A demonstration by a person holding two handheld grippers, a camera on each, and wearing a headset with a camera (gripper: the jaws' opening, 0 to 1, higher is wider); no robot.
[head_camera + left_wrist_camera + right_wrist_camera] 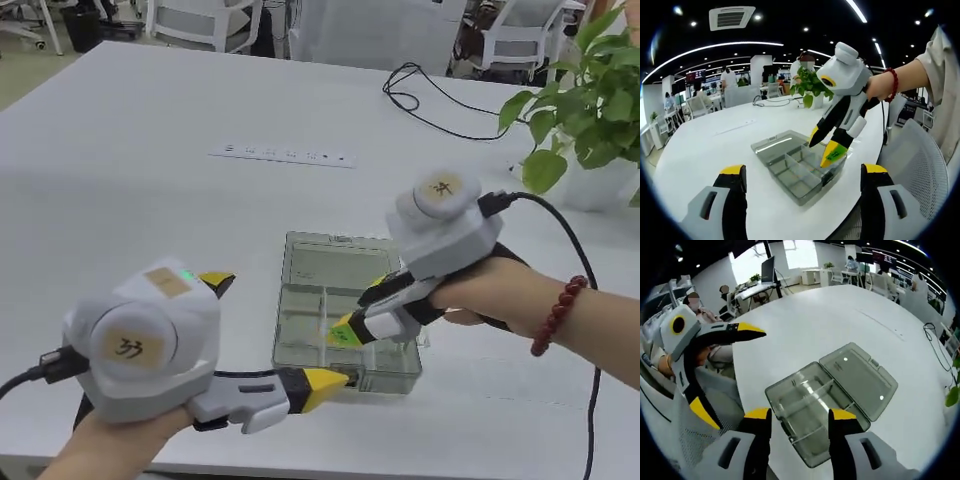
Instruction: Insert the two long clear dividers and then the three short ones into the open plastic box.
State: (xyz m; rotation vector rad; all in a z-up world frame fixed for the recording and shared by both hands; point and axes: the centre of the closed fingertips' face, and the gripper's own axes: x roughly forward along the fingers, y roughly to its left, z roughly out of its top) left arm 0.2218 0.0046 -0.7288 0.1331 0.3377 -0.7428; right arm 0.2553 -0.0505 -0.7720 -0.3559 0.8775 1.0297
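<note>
The clear plastic box (300, 345) lies on the white table with its lid (330, 262) folded flat behind it. Clear dividers (807, 390) stand inside and split it into compartments; I cannot tell how many there are. My right gripper (358, 312) hangs over the box's right part, jaws open and pointing down into it, with nothing visible between them. In its own view the right gripper (800, 415) looks down on the box (790, 390). My left gripper (275, 335) is at the box's front left, wide open and empty. The left gripper view shows the box (780, 150) ahead and the right gripper (822, 147) above it.
A white power strip (283, 153) lies further back on the table. A black cable (430, 100) loops at the back right, beside a potted plant (585, 100). The table's front edge (450, 468) runs just below the box. Office chairs stand beyond the table.
</note>
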